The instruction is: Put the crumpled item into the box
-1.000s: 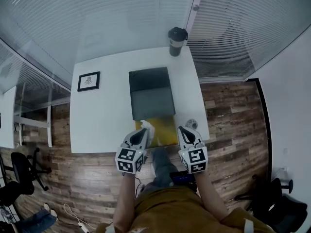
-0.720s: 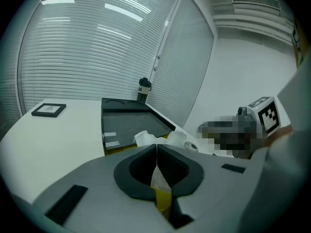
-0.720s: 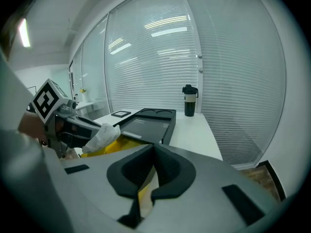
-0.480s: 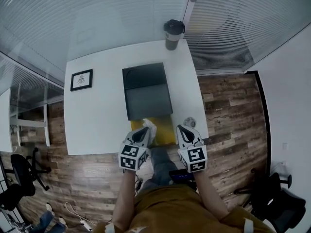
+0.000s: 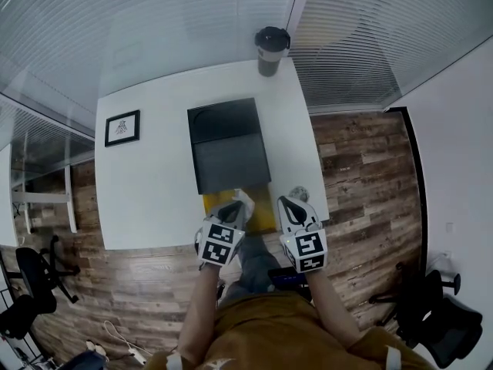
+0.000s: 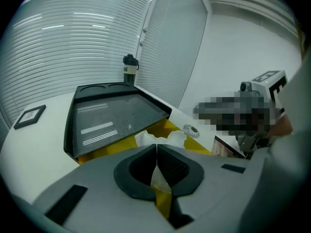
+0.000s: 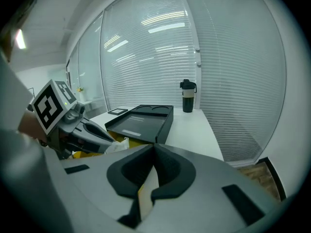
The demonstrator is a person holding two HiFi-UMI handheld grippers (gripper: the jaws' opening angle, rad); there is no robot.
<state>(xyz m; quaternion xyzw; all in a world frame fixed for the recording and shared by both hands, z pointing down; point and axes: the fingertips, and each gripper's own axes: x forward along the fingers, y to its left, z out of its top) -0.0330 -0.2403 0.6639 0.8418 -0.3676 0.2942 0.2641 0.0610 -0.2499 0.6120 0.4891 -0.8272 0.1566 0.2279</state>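
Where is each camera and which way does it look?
Head view: on the person's head, looking down at the table and black box; shows both arms, left tongs, right tongs.
Left gripper view: on the left tongs, facing along its shut jaws towards the box and cup; the right tongs show.
Right gripper view: on the right tongs, facing likewise; the left tongs show.
All share box and cup.

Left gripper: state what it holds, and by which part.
The left gripper is shut on the crumpled white paper, apparently pinching its near edge; the rest bulges out beyond the jaw tips.
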